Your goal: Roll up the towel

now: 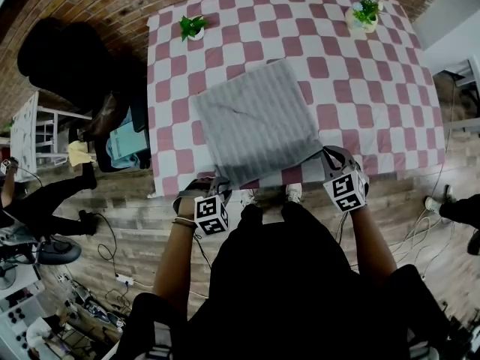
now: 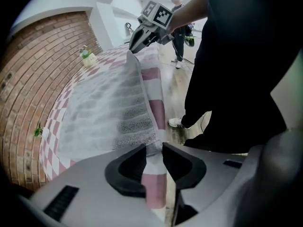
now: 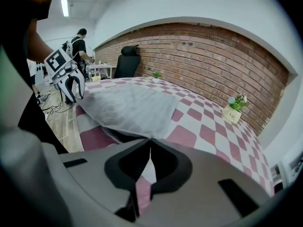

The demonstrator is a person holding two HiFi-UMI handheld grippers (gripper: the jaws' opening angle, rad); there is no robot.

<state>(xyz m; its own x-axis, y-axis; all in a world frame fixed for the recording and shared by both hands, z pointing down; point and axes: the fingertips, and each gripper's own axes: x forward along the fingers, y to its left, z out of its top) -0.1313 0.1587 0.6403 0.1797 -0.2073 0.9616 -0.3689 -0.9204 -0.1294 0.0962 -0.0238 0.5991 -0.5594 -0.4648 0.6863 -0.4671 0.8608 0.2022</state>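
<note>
Left gripper (image 2: 154, 148): jaws a little apart, the near corner of the grey striped towel (image 2: 109, 108) at their tips, pink-and-white checked tablecloth (image 2: 53, 143) showing through the gap; whether the pads touch the towel I cannot tell. The towel's table-edge side is lifted and runs up to the right gripper (image 2: 134, 47), which pinches its far corner under a marker cube (image 2: 157, 13). A potted plant (image 2: 86, 56) stands on the cloth near the brick wall (image 2: 33, 65); the person's dark clothing (image 2: 236, 70) fills the right side, with a white shoe (image 2: 176, 122) below.
</note>
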